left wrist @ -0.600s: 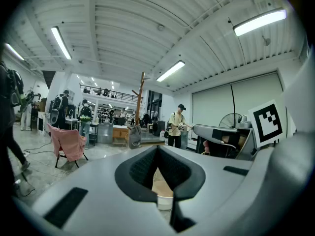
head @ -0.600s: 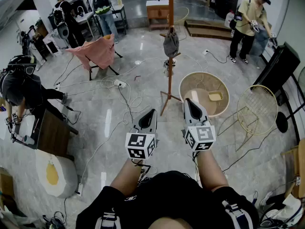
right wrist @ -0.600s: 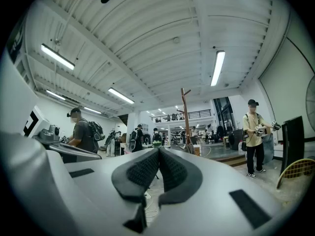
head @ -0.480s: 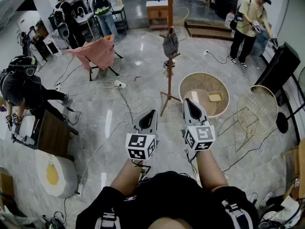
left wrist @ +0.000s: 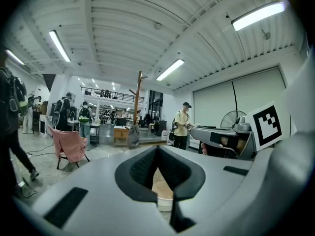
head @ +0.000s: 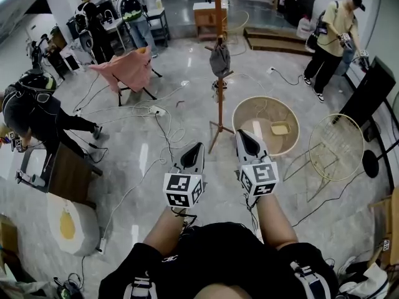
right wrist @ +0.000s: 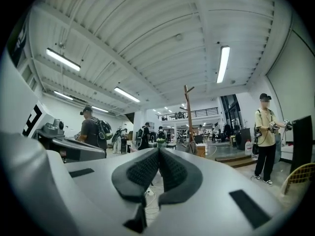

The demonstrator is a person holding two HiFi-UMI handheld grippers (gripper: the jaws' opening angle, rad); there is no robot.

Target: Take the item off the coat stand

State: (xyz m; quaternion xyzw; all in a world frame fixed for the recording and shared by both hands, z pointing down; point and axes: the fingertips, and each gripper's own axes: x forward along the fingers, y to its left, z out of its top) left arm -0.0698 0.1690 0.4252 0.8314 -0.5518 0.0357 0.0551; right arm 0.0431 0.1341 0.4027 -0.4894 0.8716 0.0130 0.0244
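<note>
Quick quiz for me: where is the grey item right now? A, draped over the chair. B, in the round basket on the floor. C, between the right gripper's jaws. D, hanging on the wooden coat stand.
D: the grey item hangs from a peg of the coat stand, while the left gripper and right gripper are both shut on nothing, short of it.

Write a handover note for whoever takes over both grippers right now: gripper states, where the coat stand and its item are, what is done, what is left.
Left gripper: shut, empty. Right gripper: shut, empty.
Coat stand: on the floor ahead, well beyond both grippers. The grey item hangs on it, untouched.
Done: nothing yet.
Left: walk up, open a gripper, grip the item, lift it off.
</note>
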